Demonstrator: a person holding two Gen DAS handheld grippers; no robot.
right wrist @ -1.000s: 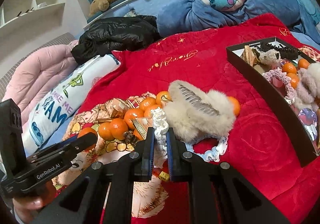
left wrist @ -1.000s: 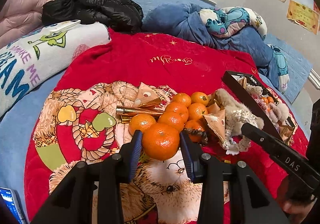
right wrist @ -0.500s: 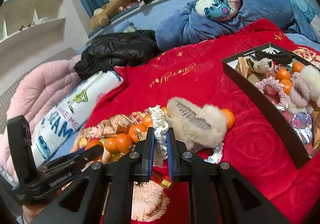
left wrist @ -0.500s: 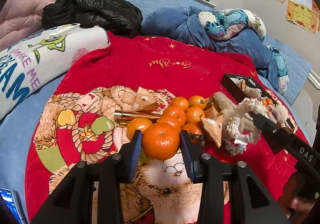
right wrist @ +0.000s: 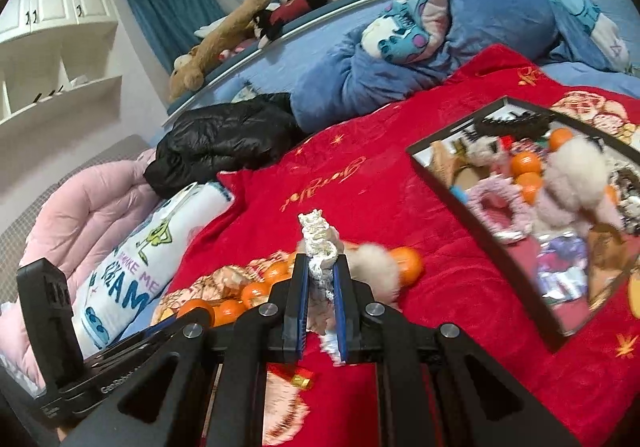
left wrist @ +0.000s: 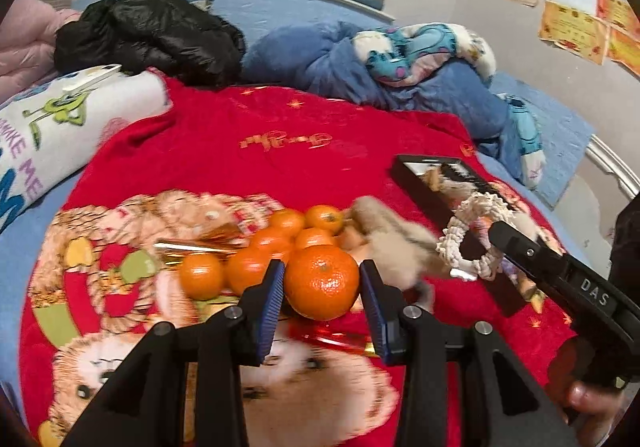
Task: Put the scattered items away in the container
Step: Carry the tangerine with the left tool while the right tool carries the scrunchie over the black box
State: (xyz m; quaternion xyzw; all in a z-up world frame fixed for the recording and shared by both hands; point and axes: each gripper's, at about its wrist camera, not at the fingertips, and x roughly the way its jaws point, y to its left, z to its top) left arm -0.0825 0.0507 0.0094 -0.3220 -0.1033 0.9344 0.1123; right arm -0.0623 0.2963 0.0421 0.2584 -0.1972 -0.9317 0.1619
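Left gripper (left wrist: pixel 322 283) clamped on a tangerine (left wrist: pixel 322 281), both blue pads pressed against its sides, fruit raised above the red blanket (left wrist: pixel 304 167). Right gripper (right wrist: pixel 322 279) squeezed nearly together on a white crocheted scrunchie (right wrist: pixel 318 243), loop standing up out of the narrow gap between the fingers; seen from the left wrist camera, the same scrunchie (left wrist: pixel 470 235) hanging as a ring from the black gripper tip, in front of the tray's near wall.

Black rectangular tray (right wrist: pixel 472 207) lying toward the right edge of the blanket, already holding tangerines, fluffy pieces, a pink scrunchie and wrapped sweets. More loose tangerines (left wrist: pixel 256 253) clustered near the middle of the blanket, just behind the held fruit, with a gold foil stick (left wrist: pixel 192 247) to their left. Beige fluffy hair clip (left wrist: pixel 390 239) lying between the cluster and the tray, one tangerine (right wrist: pixel 408 263) touching its far side in the right wrist view. Small red-and-gold wrapped item (right wrist: pixel 298 377) on the blanket below the right gripper. Motion blur over the near blanket print.
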